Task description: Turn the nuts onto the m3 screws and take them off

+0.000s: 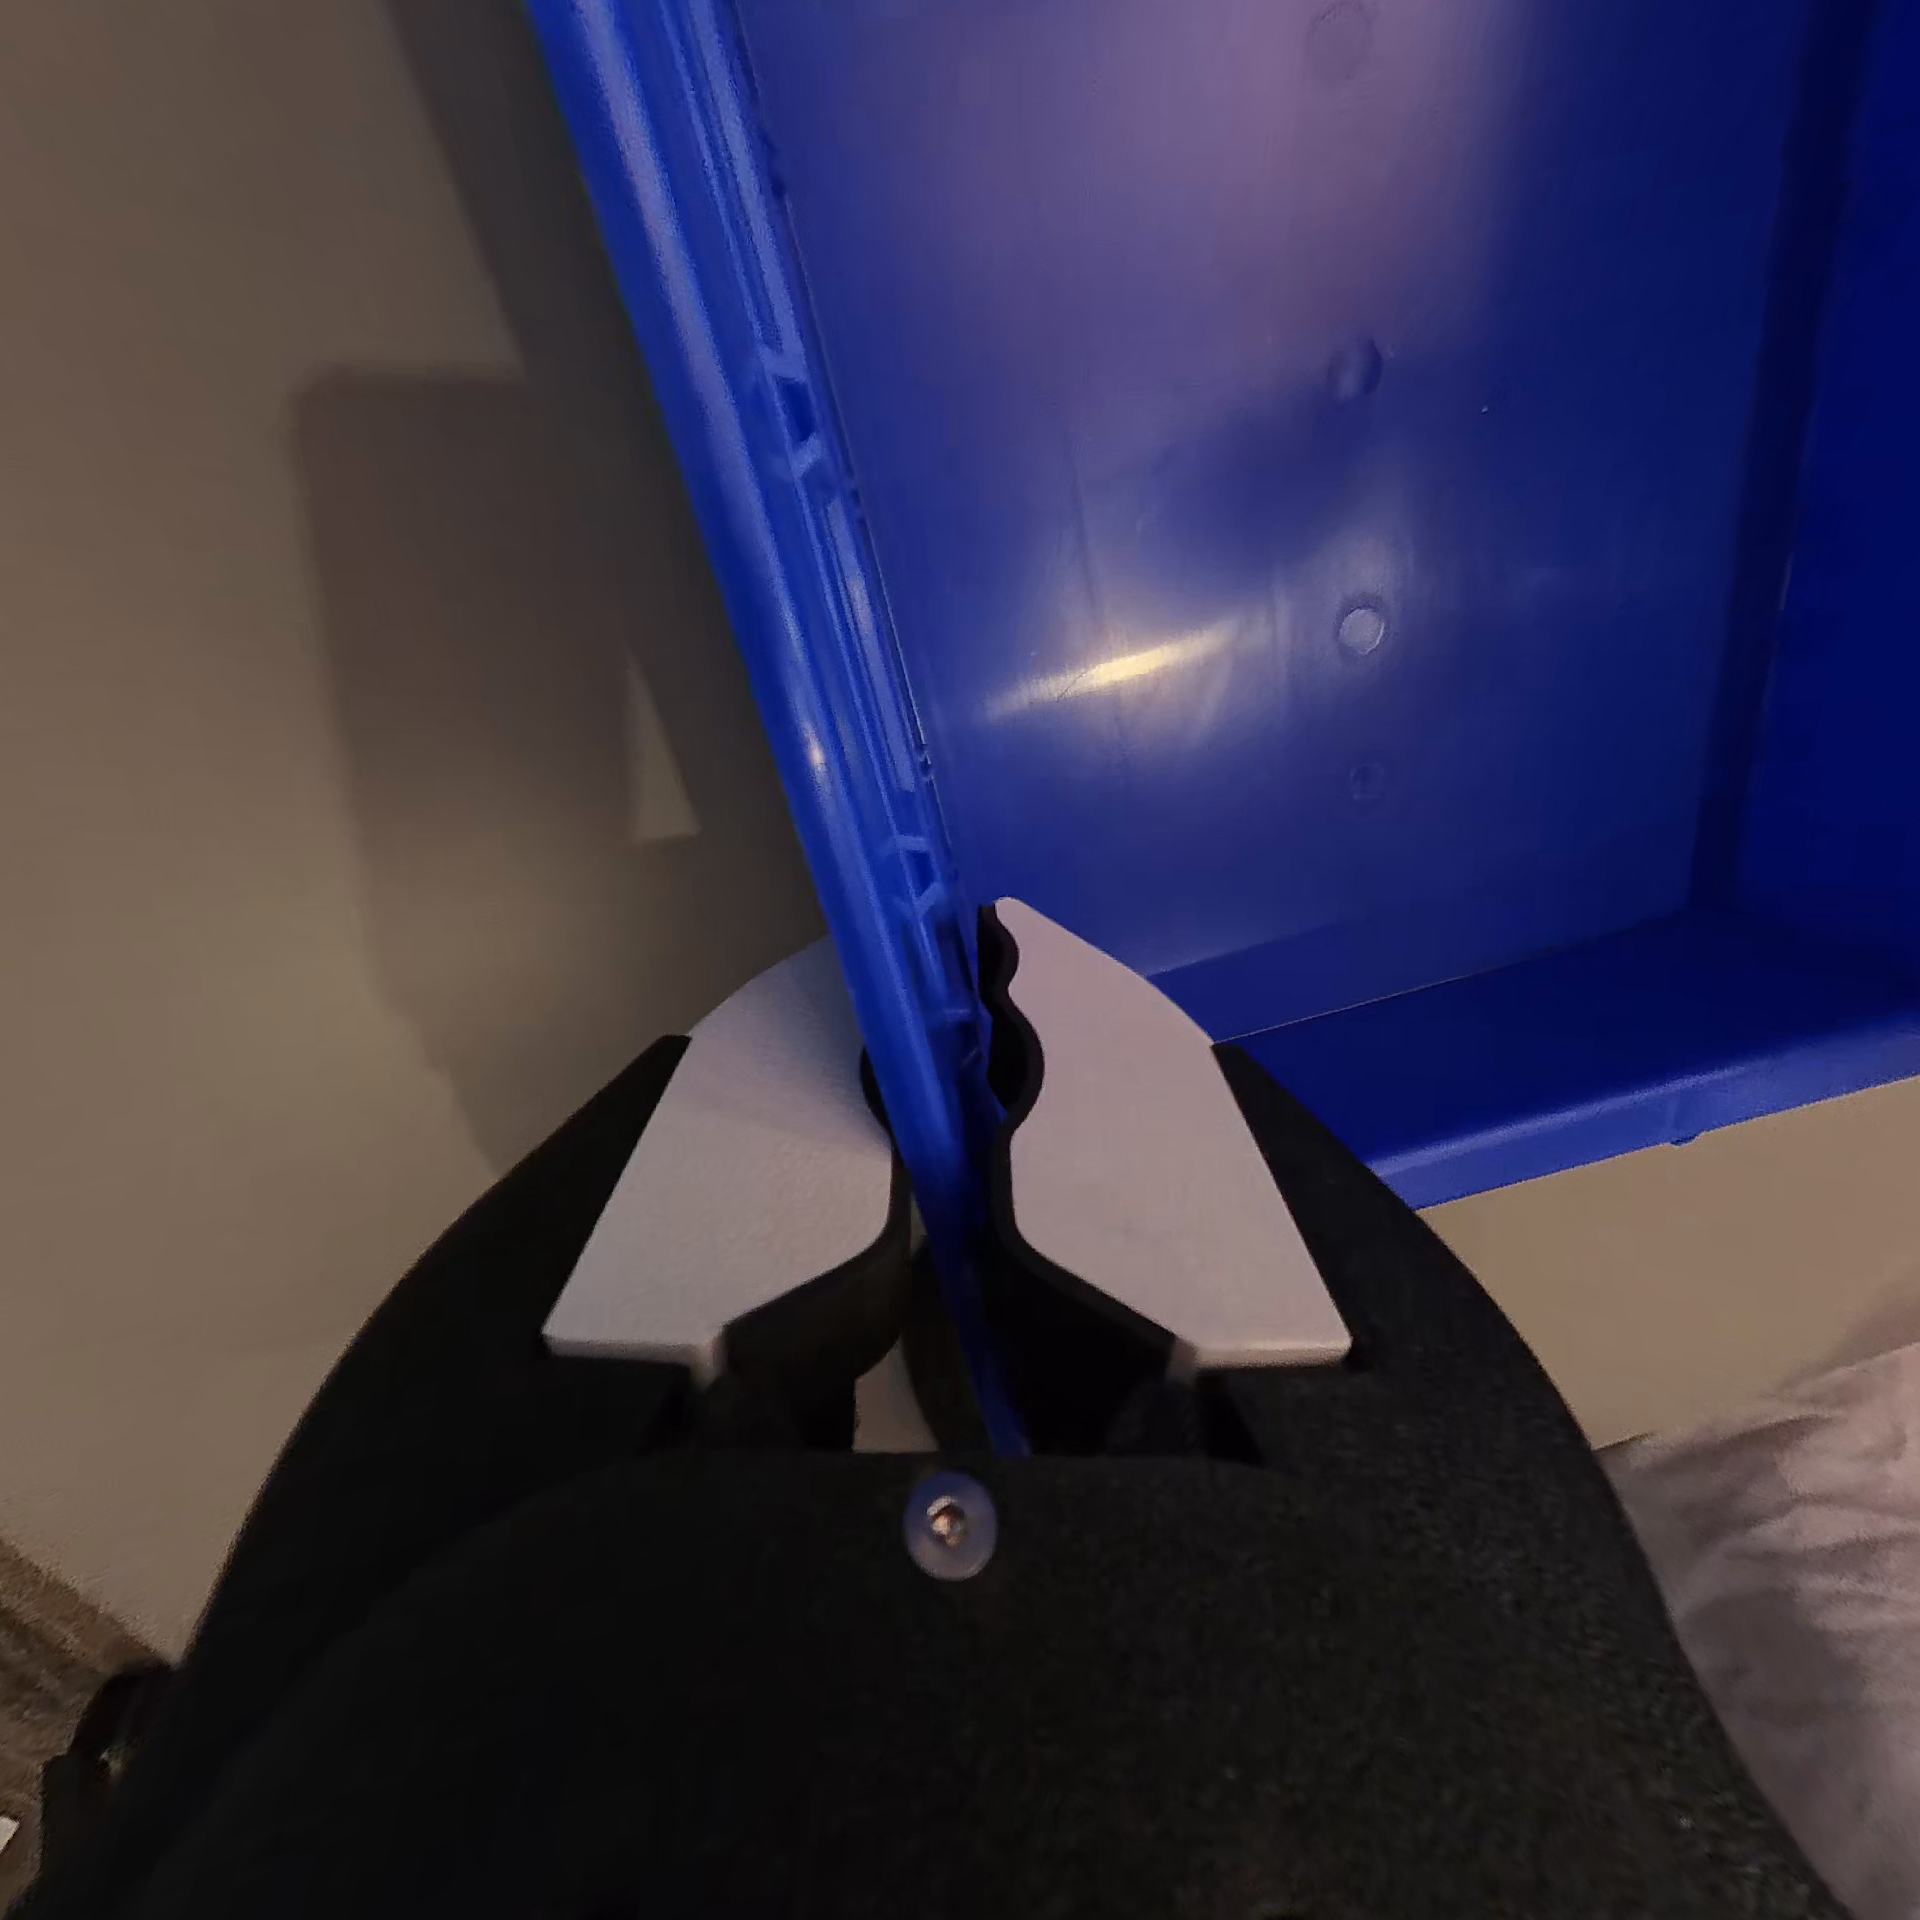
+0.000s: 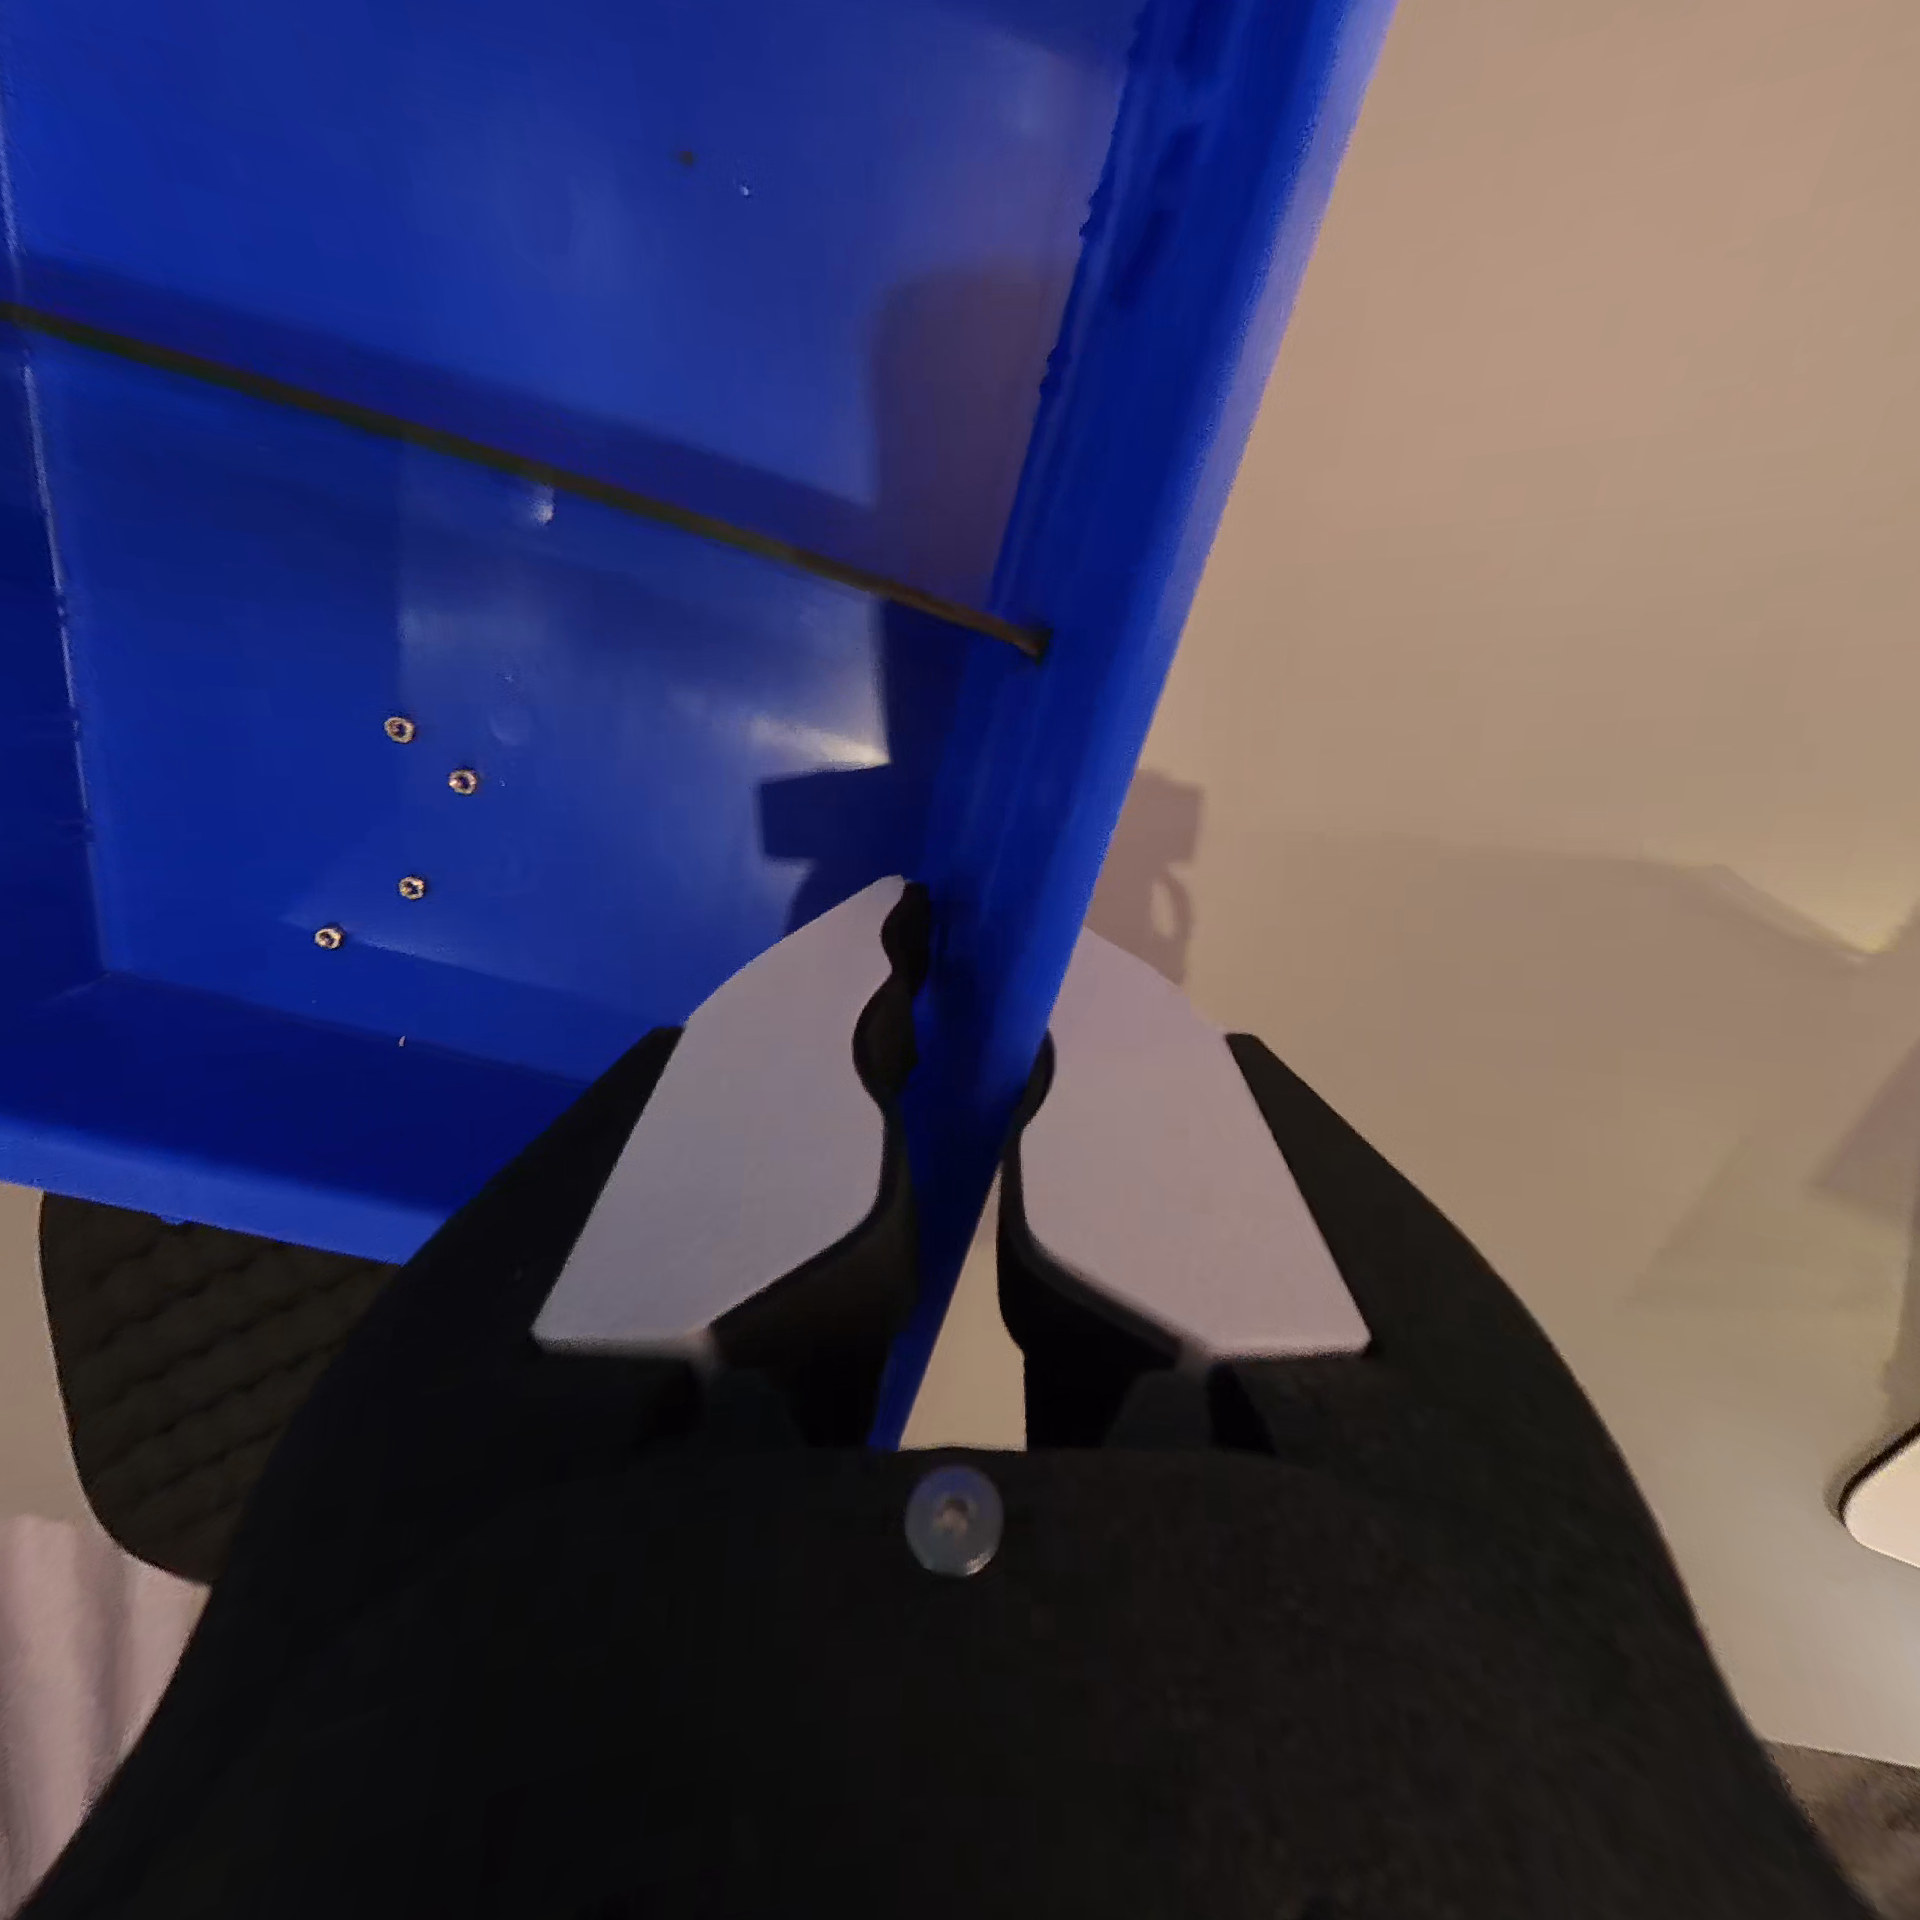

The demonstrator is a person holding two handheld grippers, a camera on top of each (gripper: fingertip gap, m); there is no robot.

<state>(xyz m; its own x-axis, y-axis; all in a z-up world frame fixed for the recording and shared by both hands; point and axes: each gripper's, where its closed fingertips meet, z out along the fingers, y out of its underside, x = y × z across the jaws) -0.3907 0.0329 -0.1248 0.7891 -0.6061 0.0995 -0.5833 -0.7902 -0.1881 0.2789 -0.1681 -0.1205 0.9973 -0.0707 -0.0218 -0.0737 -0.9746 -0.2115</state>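
A blue plastic bin [image 1: 1299,499] fills both views. My left gripper [image 1: 920,935] is shut on the bin's left wall [image 1: 800,540], one finger outside and one inside. My right gripper [image 2: 987,925] is shut on the bin's right wall [image 2: 1143,416] in the same way. Several small metal nuts [image 2: 412,887] lie loose on the bin floor in the right wrist view, left of my right gripper. The bin floor in the left wrist view is bare. I see no screws.
A thin dark strip [image 2: 520,468] crosses the bin like a divider. A black textured mat [image 2: 156,1351] lies under the bin's near edge. The bin rests on a pale surface [image 1: 260,727]. Grey cloth [image 1: 1766,1558] lies near right. A white object [image 2: 1881,1507] sits at the right edge.
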